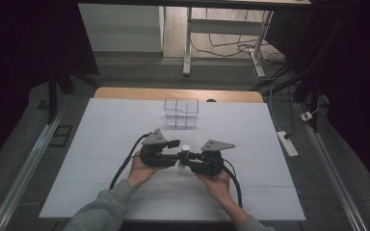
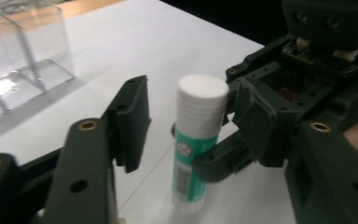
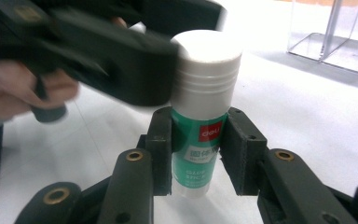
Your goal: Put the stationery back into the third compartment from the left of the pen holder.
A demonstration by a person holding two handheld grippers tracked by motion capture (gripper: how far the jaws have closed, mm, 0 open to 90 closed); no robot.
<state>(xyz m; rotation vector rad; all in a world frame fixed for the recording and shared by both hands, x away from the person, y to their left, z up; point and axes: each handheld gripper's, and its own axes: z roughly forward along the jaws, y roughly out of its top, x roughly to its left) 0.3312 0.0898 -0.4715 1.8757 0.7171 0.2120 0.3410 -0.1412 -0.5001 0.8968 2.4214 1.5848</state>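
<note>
White table [image 1: 101, 144]: glue stick [image 3: 200, 140] upright mid-sheet; right tool [image 3: 198, 154] clamps it, left tool [image 2: 186, 126] half-open around.

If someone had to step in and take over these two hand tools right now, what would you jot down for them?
Left tongs: open, jaws on either side of the glue stick, not pressing it.
Right tongs: jaws close against the green body of the glue stick; whether they press it I cannot tell.
Glue stick: upright on the white table, white cap on, between both tongs.
Clear box: farther back on the table, nothing visible in it.
Done: glue stick passed toward the right tongs.
Left, likely: draw the left tongs clear, then carry the stick on, perhaps to the box.
</note>
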